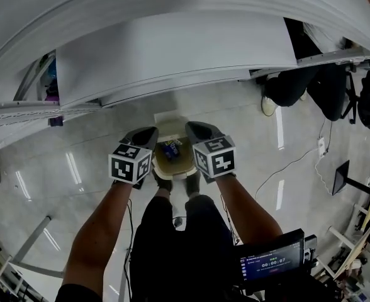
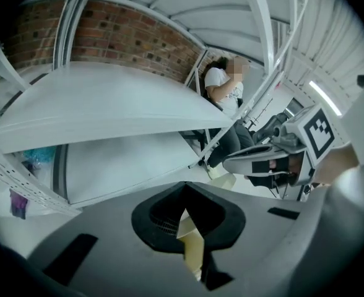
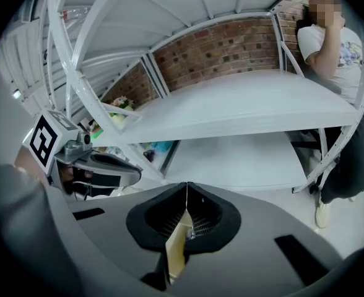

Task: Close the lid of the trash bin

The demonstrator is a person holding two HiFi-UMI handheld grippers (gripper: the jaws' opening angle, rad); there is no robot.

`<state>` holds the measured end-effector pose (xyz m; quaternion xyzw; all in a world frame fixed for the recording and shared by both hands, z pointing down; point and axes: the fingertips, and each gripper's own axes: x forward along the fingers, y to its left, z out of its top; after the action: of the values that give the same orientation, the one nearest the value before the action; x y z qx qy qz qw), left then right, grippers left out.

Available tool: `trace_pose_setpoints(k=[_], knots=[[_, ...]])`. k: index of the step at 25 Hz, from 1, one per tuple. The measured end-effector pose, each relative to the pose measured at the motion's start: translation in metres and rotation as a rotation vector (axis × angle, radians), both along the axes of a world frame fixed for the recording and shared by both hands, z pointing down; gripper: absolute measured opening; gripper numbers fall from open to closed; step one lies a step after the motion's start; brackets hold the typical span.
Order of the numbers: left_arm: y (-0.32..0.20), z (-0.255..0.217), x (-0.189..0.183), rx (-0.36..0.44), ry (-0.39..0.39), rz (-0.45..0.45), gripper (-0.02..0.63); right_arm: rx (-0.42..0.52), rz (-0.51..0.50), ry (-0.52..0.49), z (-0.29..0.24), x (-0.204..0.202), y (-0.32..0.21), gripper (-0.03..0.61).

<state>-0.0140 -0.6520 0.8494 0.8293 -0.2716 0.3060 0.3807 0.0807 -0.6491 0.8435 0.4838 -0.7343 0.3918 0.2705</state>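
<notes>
Both tongs, the left (image 1: 148,133) and the right (image 1: 195,130), are clenched on nothing and hang high over the trash bin (image 1: 166,170), which stands on the floor (image 1: 90,168) just ahead of my feet (image 1: 164,182). Its lid (image 1: 170,120) looks tipped back toward the shelf (image 1: 172,61). I'd hook one closed tip behind the lid's top edge and draw it forward gently, staying under the shelf lip; open floor lies on either side.

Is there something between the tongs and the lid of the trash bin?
Nothing visible. The left tongs and right tongs, both shut, hang over the open trash bin. Its lid stands free at the far edge. A blue object lies inside.
</notes>
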Motion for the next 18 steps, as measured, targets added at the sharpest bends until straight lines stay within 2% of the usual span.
trace_pose_setpoints(k=[5, 13, 18], knots=[[0.076, 0.027, -0.002, -0.078, -0.053, 0.082, -0.011, -0.095, 0.006, 0.000, 0.022, 0.004, 0.061, 0.008], [0.169, 0.094, -0.008, -0.202, -0.122, 0.081, -0.011, -0.250, -0.040, 0.005, 0.091, -0.003, 0.159, 0.008], [0.196, 0.153, -0.008, -0.245, -0.182, 0.094, -0.011, -0.307, -0.060, 0.004, 0.132, -0.005, 0.199, 0.008]])
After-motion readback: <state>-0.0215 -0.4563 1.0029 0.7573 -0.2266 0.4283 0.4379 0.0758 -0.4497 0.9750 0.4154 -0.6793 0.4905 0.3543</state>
